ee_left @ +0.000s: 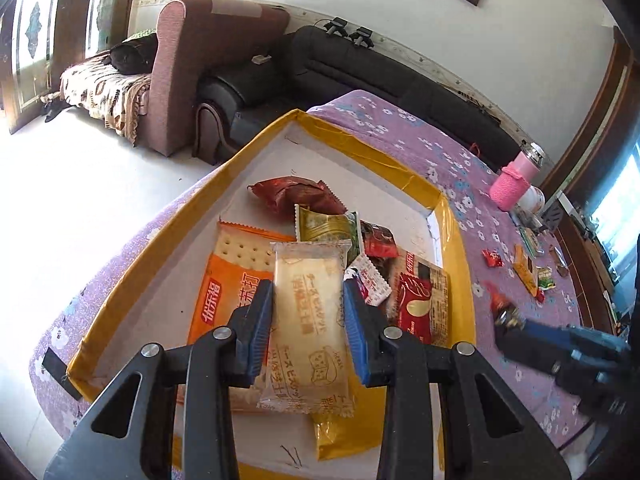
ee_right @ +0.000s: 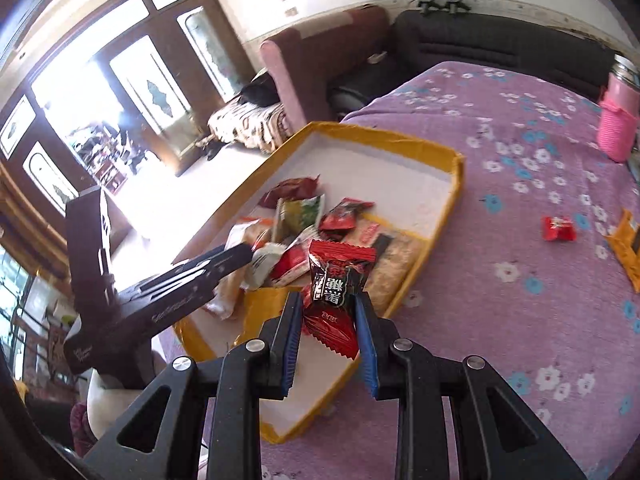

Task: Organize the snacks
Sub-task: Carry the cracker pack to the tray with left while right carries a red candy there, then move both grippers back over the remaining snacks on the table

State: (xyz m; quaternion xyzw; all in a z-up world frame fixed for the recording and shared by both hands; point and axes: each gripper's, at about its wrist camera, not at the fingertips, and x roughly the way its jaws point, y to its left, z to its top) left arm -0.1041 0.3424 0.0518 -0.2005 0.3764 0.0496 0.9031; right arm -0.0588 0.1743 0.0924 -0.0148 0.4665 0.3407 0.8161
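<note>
My left gripper (ee_left: 308, 304) is shut on a pale cracker packet (ee_left: 308, 320) and holds it over the yellow-rimmed white tray (ee_left: 360, 144). The tray holds an orange cracker pack (ee_left: 232, 280), a dark red bag (ee_left: 296, 196), a green packet (ee_left: 324, 226) and a red-brown pack (ee_left: 420, 296). My right gripper (ee_right: 328, 300) is shut on a red and black candy (ee_right: 338, 284) above the tray's near corner (ee_right: 440, 232). It shows blurred in the left wrist view (ee_left: 504, 312). The left gripper (ee_right: 240, 256) shows in the right wrist view.
The tray lies on a purple flowered cloth (ee_right: 520, 280). Loose on the cloth are a red candy (ee_right: 559, 229), an orange packet (ee_right: 626, 248) and more small snacks (ee_left: 532, 272). A pink bottle (ee_left: 516, 184) stands at the far right. Sofas (ee_left: 360, 68) are behind.
</note>
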